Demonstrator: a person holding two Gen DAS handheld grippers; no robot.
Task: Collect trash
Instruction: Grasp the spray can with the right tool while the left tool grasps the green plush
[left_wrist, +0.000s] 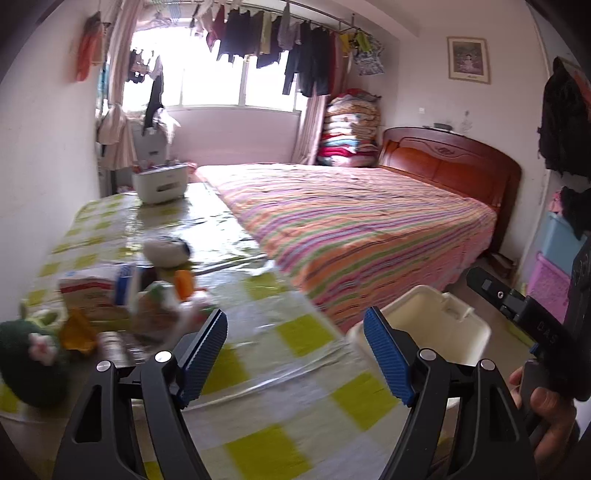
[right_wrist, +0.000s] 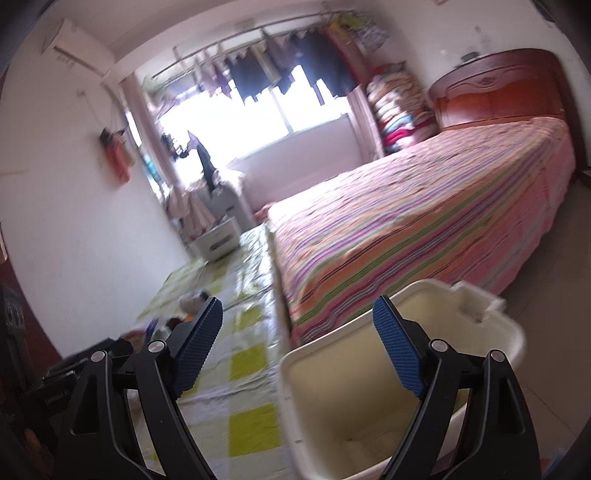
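Left gripper (left_wrist: 295, 354): fingers spread, holding nothing; trash pile (left_wrist: 122, 299) left of fingers on worktop (left_wrist: 303, 332). Right gripper (right_wrist: 297, 350): fingers spread, holding nothing; cream bin (right_wrist: 369, 406) between and below fingers.

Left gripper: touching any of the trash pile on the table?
Apart. The left wrist view shows the left gripper open and empty, with bare tablecloth between its fingers; the trash pile sits further left.

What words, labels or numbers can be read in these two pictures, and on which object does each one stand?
"D A S": raised letters on the black body of the right gripper, seen from the left wrist camera; possibly part of a longer word.
Pale label on the black box at the lower left: too blurred to read.
Red and white carton on the checked tablecloth: print blurred, unreadable.
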